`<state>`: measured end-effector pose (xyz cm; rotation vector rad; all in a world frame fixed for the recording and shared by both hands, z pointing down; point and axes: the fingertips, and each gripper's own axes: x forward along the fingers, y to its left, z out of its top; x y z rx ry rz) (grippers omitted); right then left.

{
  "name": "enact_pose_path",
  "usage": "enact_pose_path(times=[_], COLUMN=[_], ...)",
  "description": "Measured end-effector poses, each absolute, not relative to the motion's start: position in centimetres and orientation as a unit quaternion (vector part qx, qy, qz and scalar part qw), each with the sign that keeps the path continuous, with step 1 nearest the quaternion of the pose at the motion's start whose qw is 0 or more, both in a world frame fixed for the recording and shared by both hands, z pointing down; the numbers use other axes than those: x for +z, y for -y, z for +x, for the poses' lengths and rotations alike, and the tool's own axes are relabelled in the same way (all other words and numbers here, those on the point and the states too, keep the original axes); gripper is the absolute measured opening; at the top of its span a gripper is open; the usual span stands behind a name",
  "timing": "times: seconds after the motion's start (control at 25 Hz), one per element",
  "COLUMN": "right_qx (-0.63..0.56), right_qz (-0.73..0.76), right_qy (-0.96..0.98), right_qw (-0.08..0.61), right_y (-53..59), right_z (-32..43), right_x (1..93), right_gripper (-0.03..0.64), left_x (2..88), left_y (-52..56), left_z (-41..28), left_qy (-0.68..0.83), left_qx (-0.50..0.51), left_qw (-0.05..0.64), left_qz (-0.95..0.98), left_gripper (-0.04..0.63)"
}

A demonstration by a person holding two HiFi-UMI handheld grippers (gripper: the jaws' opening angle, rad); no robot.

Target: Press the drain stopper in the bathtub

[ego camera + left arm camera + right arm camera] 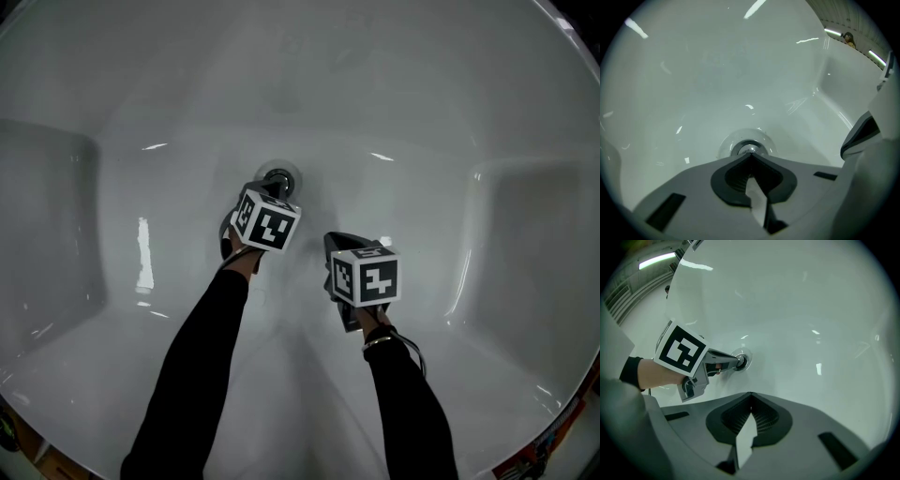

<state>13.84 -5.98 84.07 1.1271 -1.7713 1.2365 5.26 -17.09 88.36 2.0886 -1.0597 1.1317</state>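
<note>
Left gripper [750, 157], jaws closed, touches the round, upward-facing drain stopper [279, 178]; right gripper [750, 394] jaws closed, empty.

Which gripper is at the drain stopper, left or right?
The left gripper: its shut jaws point onto the drain stopper, tips seemingly touching it. The right gripper, jaws also shut, hangs over bare bathtub floor, clear of the drain.

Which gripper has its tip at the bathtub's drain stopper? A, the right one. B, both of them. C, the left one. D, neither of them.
C: the left gripper, fingers together, reaches the drain stopper, while the right gripper is held off to one side of it.
</note>
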Motion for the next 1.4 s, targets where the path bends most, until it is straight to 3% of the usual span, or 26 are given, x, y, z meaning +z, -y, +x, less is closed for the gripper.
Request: enact_pose_path(times=[0.52,1.4], right_qx=[0.466,0.431], right_qz=[0.452,0.497], right_qy=[0.683,0.705], right_qw=[0.334,0.264], right_y=[7.3,8.7], right_z=[13.8,10.2], right_x=[80.3,61.2], right_gripper=[0.002,0.002], left_x=[83.7,64.2], left_y=[15.5,12.4], left_z=[4.8,4.6], left_qy=[0.377,0.356], left_qx=[0.411,0.373], left_qw=[0.239,0.234], left_qz=[0.795,0.824], left_gripper=[0.002,0.002])
